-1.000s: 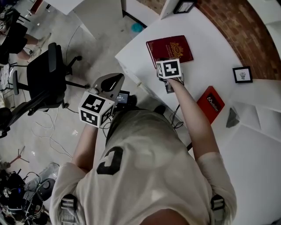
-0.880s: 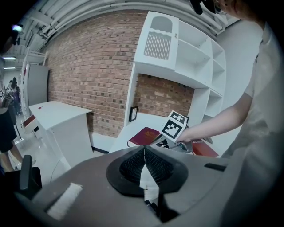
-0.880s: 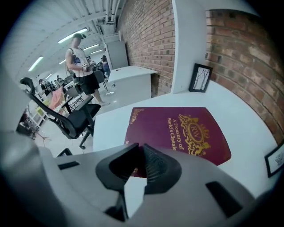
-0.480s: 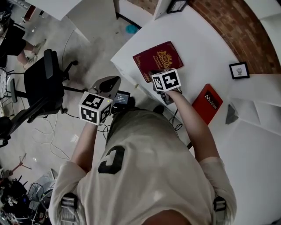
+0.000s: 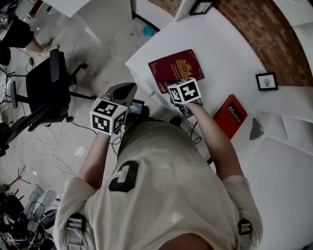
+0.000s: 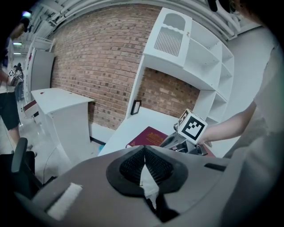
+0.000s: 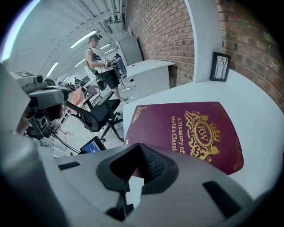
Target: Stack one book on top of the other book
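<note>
A maroon book (image 5: 177,67) (image 7: 191,128) with gold print lies flat near the left edge of the white table (image 5: 222,46). My right gripper (image 5: 171,84) (image 7: 141,153) is at the book's near edge, its jaws closed on that edge, with maroon showing between the pads. A smaller red book (image 5: 234,116) lies flat on the table to the right of my right forearm, apart from the maroon one. Off the table to the left, my left gripper (image 5: 122,91) (image 6: 144,155) hangs over the floor, shut and empty. The maroon book (image 6: 148,136) shows beyond it.
A small framed picture (image 5: 266,81) stands at the table's right, another frame (image 5: 201,7) at the back wall. A grey object (image 5: 257,129) lies on the lower white surface. A black office chair (image 5: 44,83) and cables are on the floor at left. A person (image 7: 104,66) stands farther off.
The right gripper has moved toward the table's near-left edge, and the maroon book has slid and turned with it. The left gripper sank slightly. The red book stayed put.
</note>
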`<state>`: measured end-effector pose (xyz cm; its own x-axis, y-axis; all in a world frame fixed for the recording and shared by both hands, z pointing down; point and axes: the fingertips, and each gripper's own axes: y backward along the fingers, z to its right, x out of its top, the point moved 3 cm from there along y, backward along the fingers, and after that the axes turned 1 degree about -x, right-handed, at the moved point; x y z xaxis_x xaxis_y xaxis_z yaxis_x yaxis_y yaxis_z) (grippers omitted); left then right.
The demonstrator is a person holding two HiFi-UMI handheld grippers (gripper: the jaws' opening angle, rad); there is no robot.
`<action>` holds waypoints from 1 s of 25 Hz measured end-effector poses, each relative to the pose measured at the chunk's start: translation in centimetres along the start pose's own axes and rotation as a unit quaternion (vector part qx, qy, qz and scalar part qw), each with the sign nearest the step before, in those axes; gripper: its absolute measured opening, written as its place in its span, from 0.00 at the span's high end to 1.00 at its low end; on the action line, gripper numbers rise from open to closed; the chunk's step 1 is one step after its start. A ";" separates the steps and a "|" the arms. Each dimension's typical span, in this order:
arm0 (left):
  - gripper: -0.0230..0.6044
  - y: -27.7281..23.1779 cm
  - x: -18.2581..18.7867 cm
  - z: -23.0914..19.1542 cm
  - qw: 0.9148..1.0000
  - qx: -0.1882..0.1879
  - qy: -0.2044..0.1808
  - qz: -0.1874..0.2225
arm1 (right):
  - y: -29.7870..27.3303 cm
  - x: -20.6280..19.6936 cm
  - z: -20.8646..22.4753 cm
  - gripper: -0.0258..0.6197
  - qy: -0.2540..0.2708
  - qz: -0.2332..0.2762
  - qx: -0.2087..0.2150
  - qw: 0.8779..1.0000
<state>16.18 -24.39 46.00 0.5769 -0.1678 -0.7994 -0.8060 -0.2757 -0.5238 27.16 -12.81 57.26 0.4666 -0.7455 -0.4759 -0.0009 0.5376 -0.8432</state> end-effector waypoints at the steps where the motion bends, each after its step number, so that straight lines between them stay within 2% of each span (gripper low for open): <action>1: 0.96 -0.1 -0.2 0.0 1.000 -0.001 0.003 -0.002 | -0.1 -0.1 -0.2 0.95 -0.003 -0.003 0.006 1.000; 8: 0.96 -1.7 -1.9 0.7 0.999 -0.027 0.034 -0.015 | -0.2 -0.7 -1.3 0.95 -0.012 -0.009 0.027 1.000; 11: 0.96 -2.8 -3.4 0.5 0.996 -0.040 0.082 -0.022 | -0.2 -0.9 -1.7 0.95 -0.013 -0.011 0.035 0.999; 14: 0.96 -4.0 -5.0 0.2 0.987 -0.061 0.145 -0.031 | -0.1 -1.1 -2.1 0.95 -0.019 -0.017 0.048 0.999; 18: 0.94 -5.5 -6.6 0.2 0.980 -0.076 0.176 -0.043 | -0.1 -1.4 -2.2 0.95 -0.027 -0.021 0.053 0.998; 19: 0.87 -5.8 -6.9 0.3 0.978 -0.083 0.187 -0.045 | -0.1 -1.4 -2.3 0.95 -0.028 -0.019 0.054 0.998; 20: 0.73 -6.2 -7.1 0.4 0.973 -0.096 0.203 -0.047 | -0.1 -1.4 -2.3 0.95 -0.030 -0.019 0.056 0.998; 21: 0.65 -6.7 -7.3 0.7 0.967 -0.112 0.225 -0.048 | -0.1 -1.4 -2.3 0.95 -0.031 -0.019 0.061 0.997; 23: 0.54 -7.6 -7.7 1.2 0.951 -0.146 0.270 -0.046 | -0.2 -1.5 -2.6 0.95 -0.033 -0.020 0.077 0.996; 25: 0.49 -8.4 -8.2 1.6 0.935 -0.173 0.307 -0.048 | -0.2 -1.5 -2.9 0.95 -0.037 -0.020 0.090 0.995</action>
<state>17.97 -19.21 56.51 0.6970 -0.6089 -0.3788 -0.7171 -0.5888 -0.3731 23.87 -12.92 57.47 0.5273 -0.7403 -0.4170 0.1753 0.5750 -0.7992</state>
